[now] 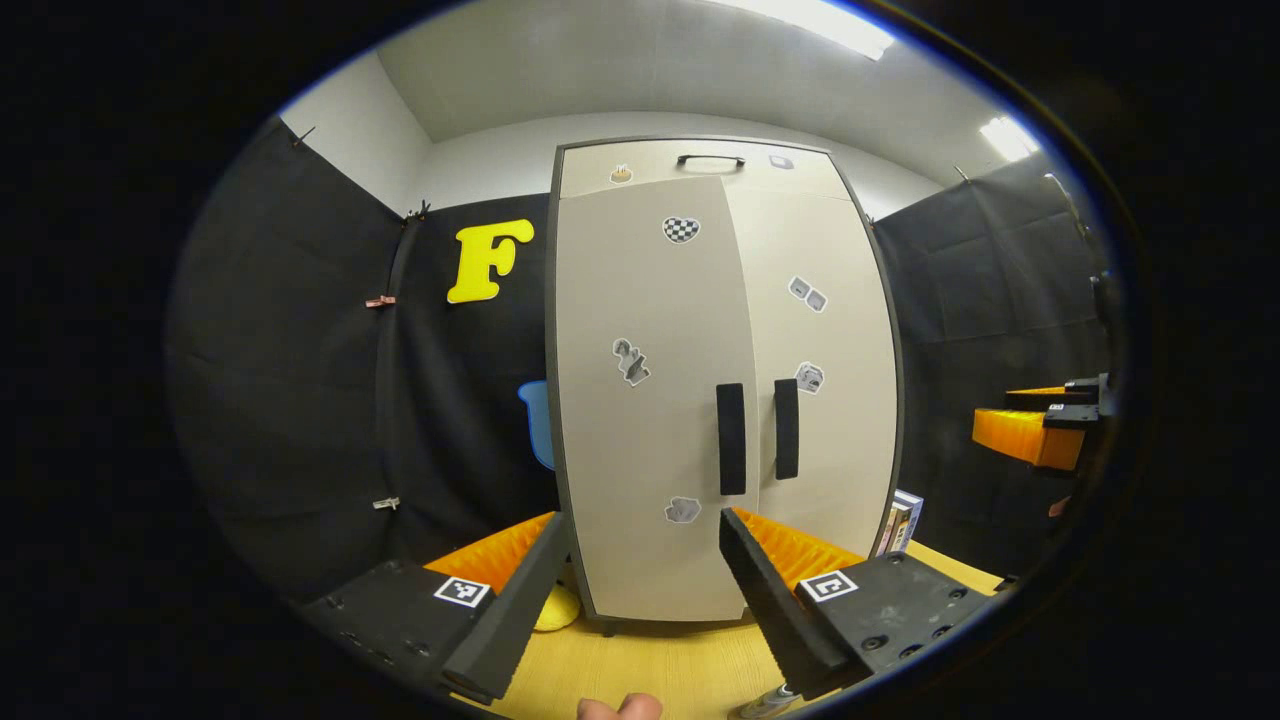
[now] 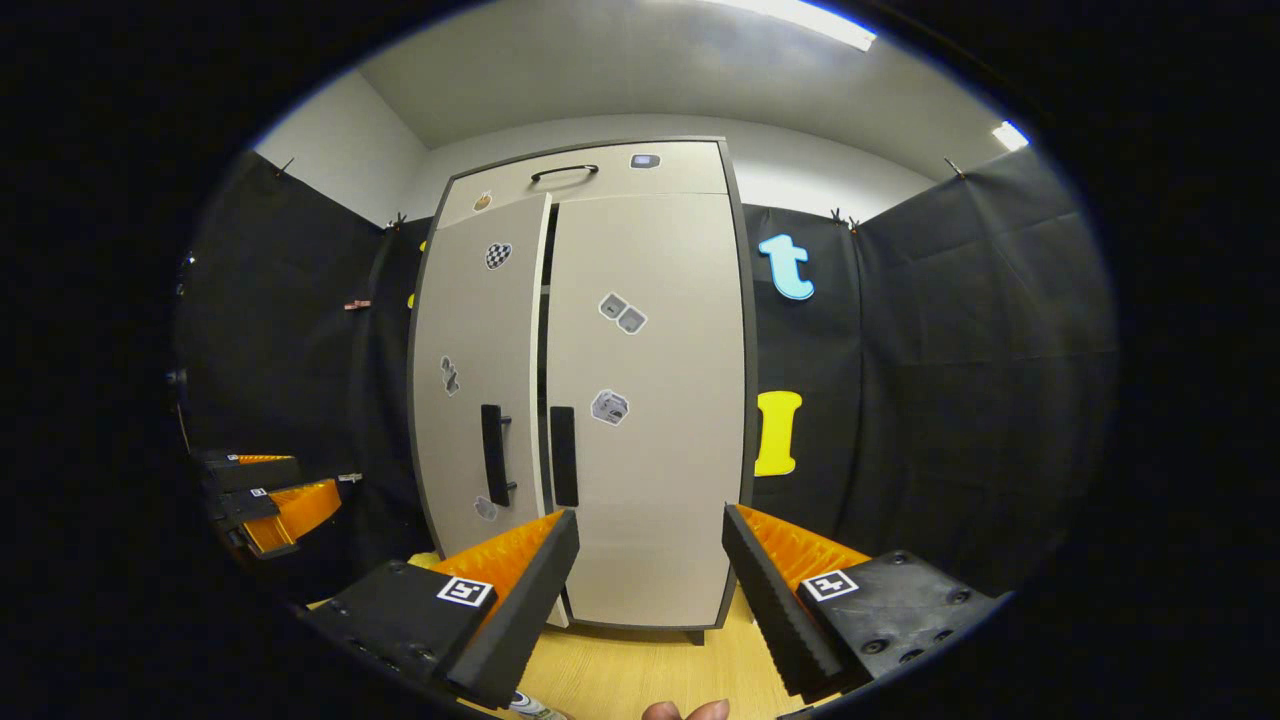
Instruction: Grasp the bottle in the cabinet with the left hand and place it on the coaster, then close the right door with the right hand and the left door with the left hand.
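The tall beige cabinet [image 1: 650, 400] stands on the wooden table. Its right door [image 2: 650, 400] lies flush. Its left door [image 2: 475, 380] stands slightly ajar, with a dark gap along its inner edge. Black handles [image 1: 731, 438] sit side by side at the doors' meeting edge. My left gripper [image 1: 645, 540] is open and empty, facing the left door from a short way off. My right gripper [image 2: 650, 530] is open too, in front of the right door. Part of what looks like the bottle [image 2: 530, 705] peeks in at the bottom edge; the coaster cannot be made out.
A yellow rounded object [image 1: 555, 608] lies on the table [image 1: 660, 670] by the cabinet's lower left corner. Small boxes [image 1: 903, 520] lean beside its right side. Black cloth walls close in on both sides. A person's fingertip [image 1: 620, 708] shows at the bottom edge.
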